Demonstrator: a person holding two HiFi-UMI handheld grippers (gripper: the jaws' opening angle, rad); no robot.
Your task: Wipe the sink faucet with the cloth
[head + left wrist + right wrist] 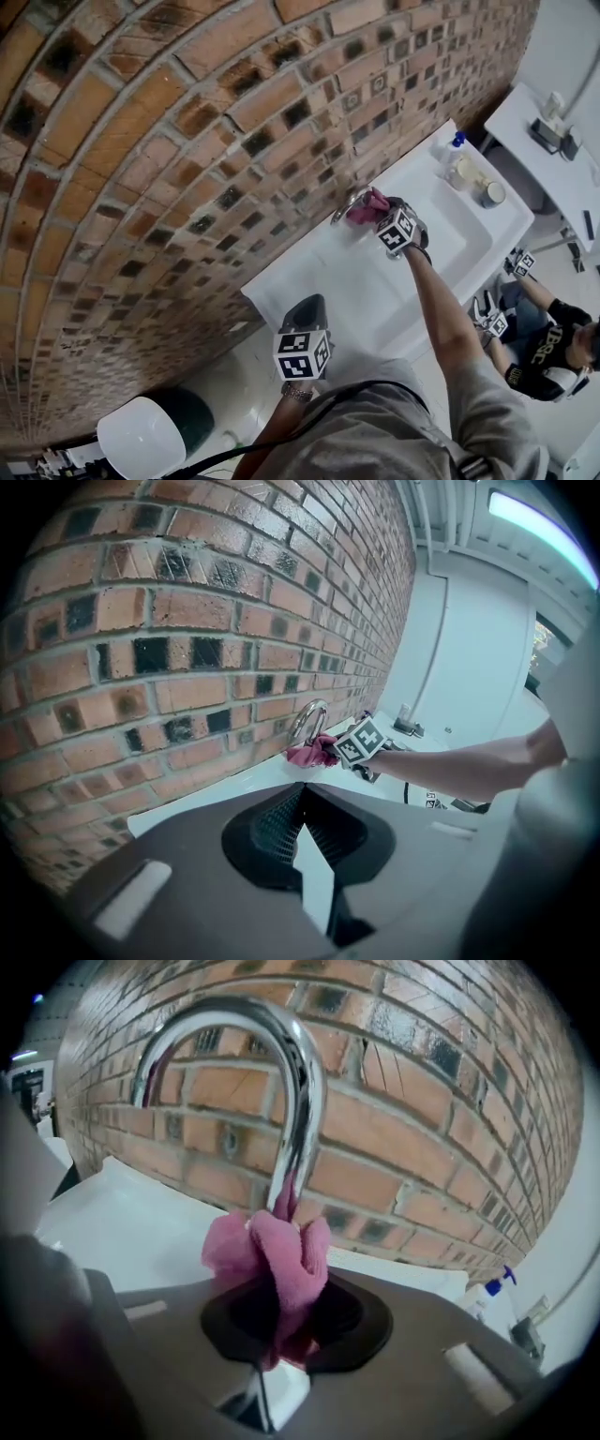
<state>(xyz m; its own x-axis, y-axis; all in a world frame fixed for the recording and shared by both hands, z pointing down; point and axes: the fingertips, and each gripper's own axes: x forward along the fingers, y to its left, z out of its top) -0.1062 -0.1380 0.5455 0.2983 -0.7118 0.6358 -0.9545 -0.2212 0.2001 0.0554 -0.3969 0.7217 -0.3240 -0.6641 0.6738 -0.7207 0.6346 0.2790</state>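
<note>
A curved chrome faucet (281, 1082) rises from the back of a white sink (441, 253) against the brick wall. My right gripper (281, 1335) is shut on a pink cloth (272, 1260), and the bunched cloth presses against the lower stem of the faucet. In the head view the pink cloth (367, 206) sits at the faucet (345, 202) with the right gripper (392, 223) just behind it. My left gripper (305, 314) hangs back near the sink's near end, jaws together and empty. From the left gripper view, the faucet (309, 722) and cloth (312, 753) lie ahead.
A spray bottle (453, 155) and a round tin (489, 193) stand at the sink's far end. Another person (544, 347) with marker cubes crouches at the right. A white bin (141, 436) sits on the floor at lower left. The brick wall (169, 141) runs close behind the faucet.
</note>
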